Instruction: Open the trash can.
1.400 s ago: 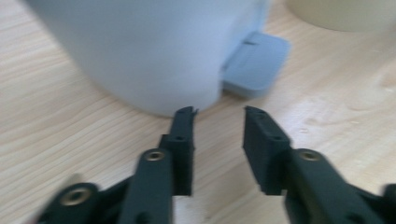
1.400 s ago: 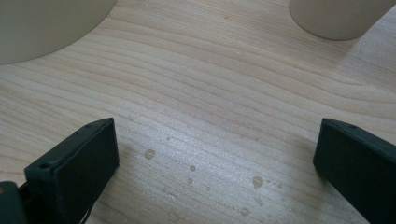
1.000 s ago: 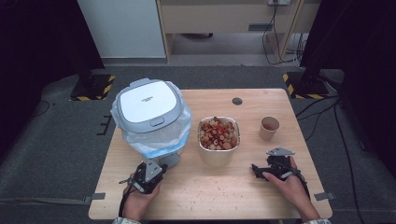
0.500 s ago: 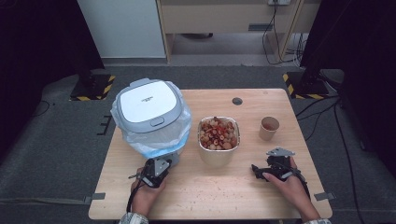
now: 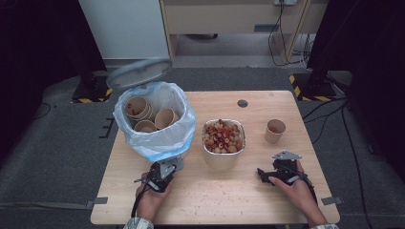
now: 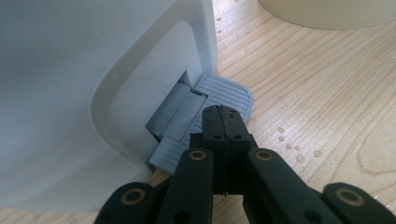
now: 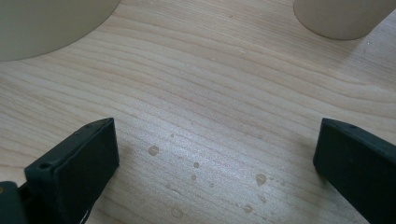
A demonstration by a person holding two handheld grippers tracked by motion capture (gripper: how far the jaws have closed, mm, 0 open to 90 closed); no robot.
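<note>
A white pedal bin (image 5: 162, 140) lined with a pale blue bag stands at the table's left. Its lid (image 5: 138, 72) is swung up and back, and several used paper cups (image 5: 145, 113) lie inside. My left gripper (image 5: 168, 168) is at the bin's foot. In the left gripper view its jaws (image 6: 224, 119) are shut together, empty, with their tips resting on the grey ribbed pedal (image 6: 226, 91). My right gripper (image 5: 263, 173) rests on the table at the right, open with nothing but bare wood between its fingers (image 7: 77, 158).
A metal bowl (image 5: 222, 160) full of red and beige pieces stands mid-table. A small paper cup (image 5: 275, 131) stands to its right. Droplets and crumbs dot the wooden table (image 5: 215, 200). Grey floor and cables surround it.
The bin's lid was down before and now stands raised, showing the cups inside. My left gripper has moved forward and down onto the pedal. The right gripper has kept still.
</note>
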